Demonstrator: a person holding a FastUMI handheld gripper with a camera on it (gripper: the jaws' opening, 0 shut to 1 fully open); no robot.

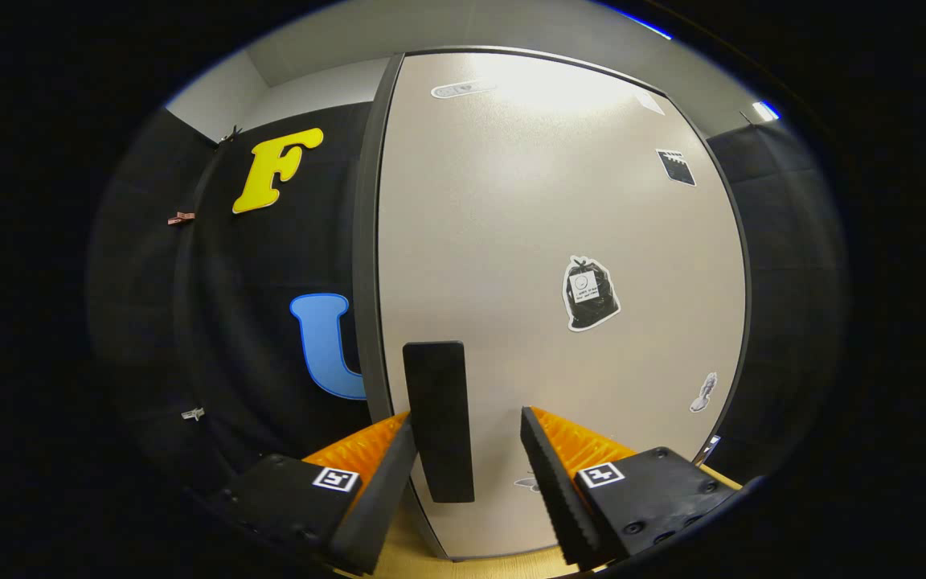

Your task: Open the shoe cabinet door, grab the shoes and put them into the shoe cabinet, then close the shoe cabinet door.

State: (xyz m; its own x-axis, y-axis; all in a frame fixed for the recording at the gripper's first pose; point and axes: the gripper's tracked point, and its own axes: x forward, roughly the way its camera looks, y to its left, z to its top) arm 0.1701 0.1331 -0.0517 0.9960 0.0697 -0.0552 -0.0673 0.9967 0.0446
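The shoe cabinet door [543, 241] is a pale beige panel with a dark frame, standing close in front of me. A black upright bar handle [439, 418] is fixed near the door's left edge. My gripper [467, 426] is open, its two fingers on either side of the handle. The left finger [395, 458] sits right against the handle's left side. The right finger [547, 466] is apart from the handle, with bare door showing between them. Several stickers are on the door.
The black cloth wall [270, 322] hangs to the left of the cabinet, with small clips on it. More black cloth [784, 281] stands to the right. A strip of light wooden floor [479, 567] shows below the door.
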